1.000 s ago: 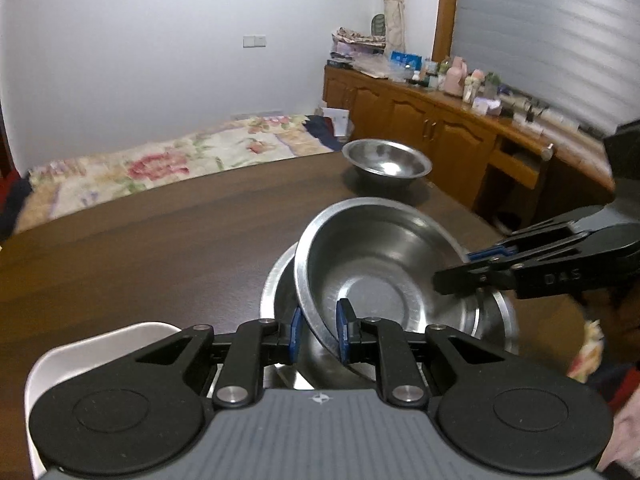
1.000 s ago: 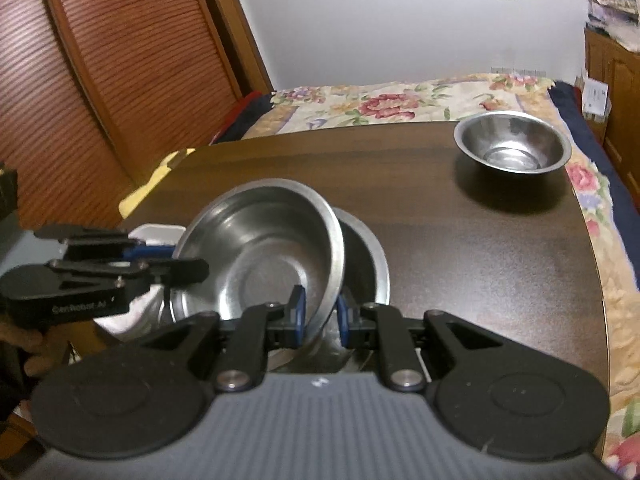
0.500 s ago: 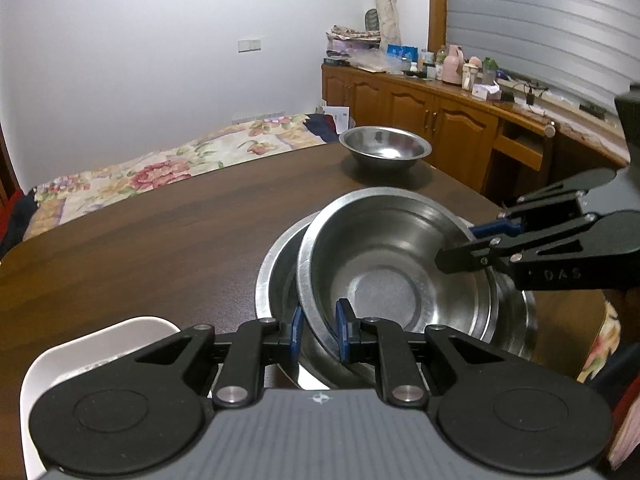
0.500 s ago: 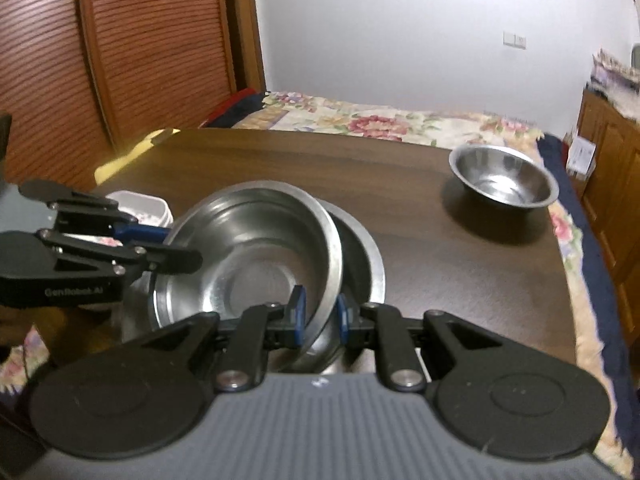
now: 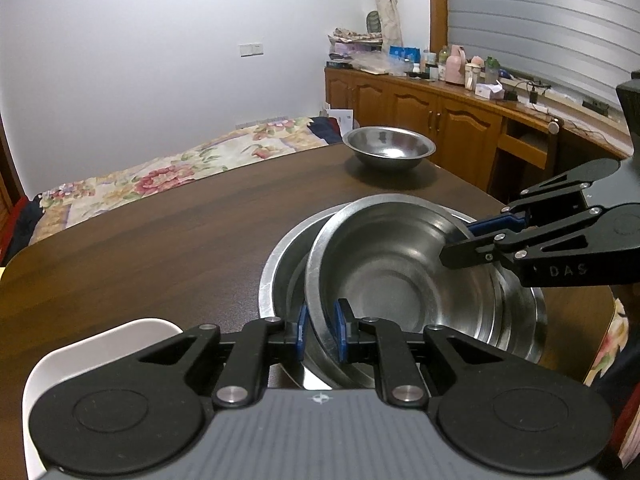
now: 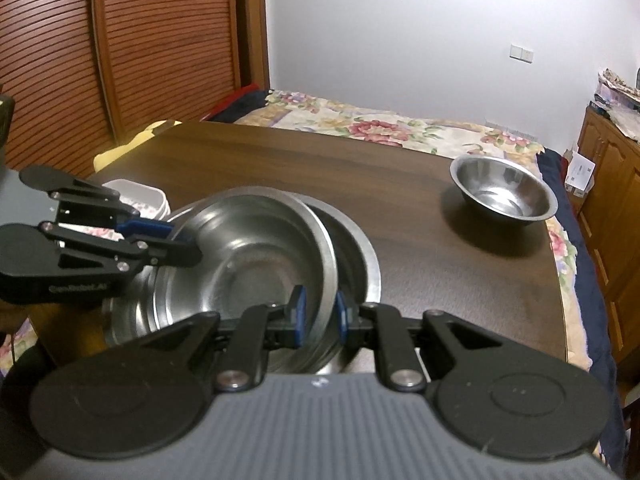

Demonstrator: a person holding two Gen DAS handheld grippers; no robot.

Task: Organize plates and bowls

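A steel bowl (image 5: pixel 400 276) sits tilted inside a larger steel bowl (image 5: pixel 280 276) on the dark wooden table (image 5: pixel 160 248). My left gripper (image 5: pixel 320 332) is shut on the near rim of the inner bowl. My right gripper (image 6: pixel 318 312) is shut on the opposite rim of the same inner bowl (image 6: pixel 248 256); it also shows in the left wrist view (image 5: pixel 464 240). The larger bowl (image 6: pixel 360 260) shows under it. A smaller steel bowl (image 5: pixel 390 152) stands apart at the far side of the table, also in the right wrist view (image 6: pixel 504 192).
A white dish (image 5: pixel 96 344) lies on the table beside my left gripper; it also shows in the right wrist view (image 6: pixel 140 196). A floral bed (image 5: pixel 168 172) lies beyond the table. Wooden cabinets (image 5: pixel 440 120) with clutter stand at the right. A slatted door (image 6: pixel 120 40) is behind.
Both grippers have lowered the inner bowl, held by its rim, so it sits lower and flatter in the larger bowl. Both cameras now look more level across the table.
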